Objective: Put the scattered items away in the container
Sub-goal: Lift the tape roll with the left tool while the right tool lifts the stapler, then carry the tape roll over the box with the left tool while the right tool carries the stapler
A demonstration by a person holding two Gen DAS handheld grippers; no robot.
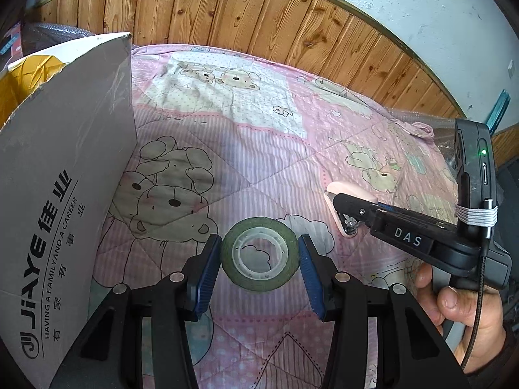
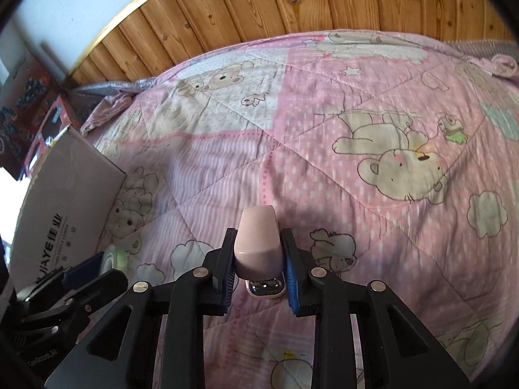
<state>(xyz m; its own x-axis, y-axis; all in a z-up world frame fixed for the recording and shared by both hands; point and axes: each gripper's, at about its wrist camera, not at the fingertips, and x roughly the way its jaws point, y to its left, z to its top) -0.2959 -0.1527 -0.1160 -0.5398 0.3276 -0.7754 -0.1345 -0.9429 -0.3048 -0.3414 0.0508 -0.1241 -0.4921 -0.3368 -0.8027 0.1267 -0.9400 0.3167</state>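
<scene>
A green tape roll [image 1: 259,283] lies flat on the pink bear quilt [image 1: 266,162]. My left gripper [image 1: 259,238] straddles it, and both blue pads [image 1: 209,272] press its outer sides, so it is shut on the roll. My right gripper [image 2: 258,246] is shut on a pink stapler [image 2: 256,236], nose pointing away, low over the quilt [image 2: 324,129]. In the left wrist view the stapler [image 1: 348,191] and right gripper [image 1: 340,209] are to the right of the tape. The grey cardboard box [image 1: 65,194] stands at the left. The right wrist view shows the tape [image 2: 113,257], left gripper [image 2: 87,269] and box [image 2: 65,188] at lower left.
A wood-panelled wall [image 1: 259,16] runs behind the bed. Something yellow [image 1: 19,77] shows inside the box. A hand [image 1: 464,308] holds the right gripper's handle. Red boxes [image 2: 42,120] sit beyond the bed's left corner. Open quilt stretches ahead and to the right.
</scene>
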